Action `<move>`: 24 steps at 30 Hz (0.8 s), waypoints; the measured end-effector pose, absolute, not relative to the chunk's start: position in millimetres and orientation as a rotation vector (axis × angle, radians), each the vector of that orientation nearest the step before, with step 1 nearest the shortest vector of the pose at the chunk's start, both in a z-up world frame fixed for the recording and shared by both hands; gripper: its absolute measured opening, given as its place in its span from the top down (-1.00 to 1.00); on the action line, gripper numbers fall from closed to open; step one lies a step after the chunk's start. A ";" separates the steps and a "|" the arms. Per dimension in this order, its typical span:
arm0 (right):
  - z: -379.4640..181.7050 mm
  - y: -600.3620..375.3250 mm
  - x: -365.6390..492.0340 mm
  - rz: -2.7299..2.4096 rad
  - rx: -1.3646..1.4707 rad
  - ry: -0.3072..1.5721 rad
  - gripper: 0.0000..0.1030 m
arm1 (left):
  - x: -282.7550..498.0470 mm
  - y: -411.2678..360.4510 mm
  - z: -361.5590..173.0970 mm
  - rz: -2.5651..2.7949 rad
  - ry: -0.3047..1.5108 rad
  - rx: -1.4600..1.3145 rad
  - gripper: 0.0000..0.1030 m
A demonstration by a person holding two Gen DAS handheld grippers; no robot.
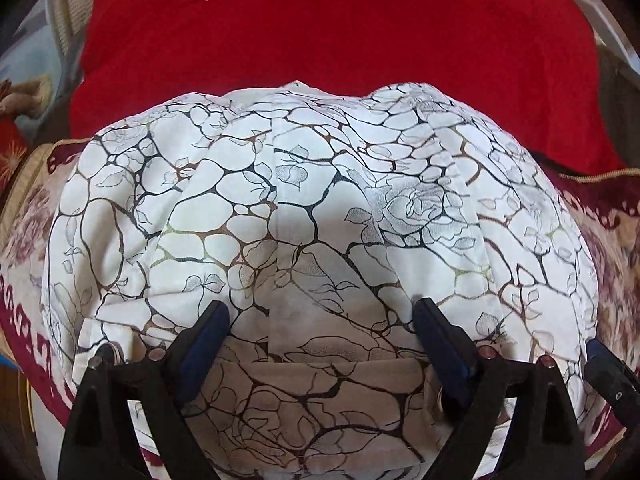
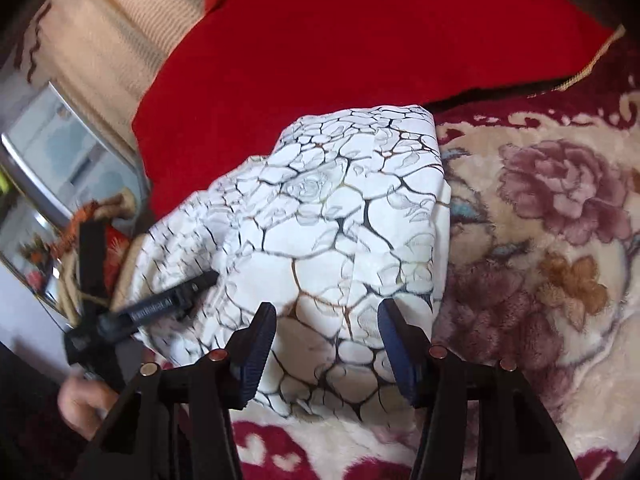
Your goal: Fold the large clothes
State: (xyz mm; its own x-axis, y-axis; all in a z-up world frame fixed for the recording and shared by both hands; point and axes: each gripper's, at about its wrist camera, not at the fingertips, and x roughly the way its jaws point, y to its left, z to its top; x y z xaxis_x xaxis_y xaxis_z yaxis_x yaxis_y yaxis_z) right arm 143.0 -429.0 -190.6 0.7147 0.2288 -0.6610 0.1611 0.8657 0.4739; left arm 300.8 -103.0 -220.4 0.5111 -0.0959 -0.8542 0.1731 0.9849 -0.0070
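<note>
**Both grippers spread over the folded patterned garment**

Nearest the left wrist camera, the left gripper has its blue-padded fingers set wide apart, hovering over the white garment with nothing between them. The right gripper likewise has its fingers parted around the near end of the garment, holding nothing; whether the tips touch the cloth is hard to judge from here. In the right wrist view the left gripper appears blurred at the garment's left side, with a hand on its handle.

The garment, white with a dark vein-and-rose print, lies folded into a narrow bundle with several lengthwise creases. It rests on a floral blanket in cream and maroon. Its far end overlaps a red cloth spread beyond the blanket. Farther left are a cream ribbed fabric and a mirror-like panel.
</note>
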 end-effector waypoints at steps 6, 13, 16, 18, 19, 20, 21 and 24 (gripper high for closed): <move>-204.9 -436.7 125.5 0.110 0.562 0.776 -0.13 | 304.0 -97.2 -226.8 -0.196 1.069 0.116 -0.93; -186.0 -433.5 116.4 0.157 0.506 0.747 -0.15 | 326.0 -100.0 -227.6 -0.157 1.158 0.101 -1.00; -170.8 -433.8 107.5 0.190 0.495 0.693 -0.15 | 331.5 -104.0 -227.1 -0.130 1.144 0.091 -1.00; -156.2 -430.8 96.7 0.221 0.488 0.635 -0.15 | 330.8 -108.2 -225.5 -0.110 1.124 0.089 -1.00; -149.7 -430.7 93.4 0.249 0.503 0.601 -0.15 | 329.5 -108.6 -224.6 -0.105 1.117 0.089 -1.00; -144.5 -431.0 90.8 0.269 0.521 0.565 -0.16 | 327.2 -108.6 -223.6 -0.101 1.111 0.091 -1.00; -141.6 -429.0 92.6 0.267 0.524 0.554 -0.16 | 326.8 -109.7 -219.4 -0.098 1.098 0.101 -1.00; -143.2 -421.5 99.2 0.231 0.531 0.560 -0.16 | 316.3 -109.0 -197.3 -0.083 1.014 0.162 -1.00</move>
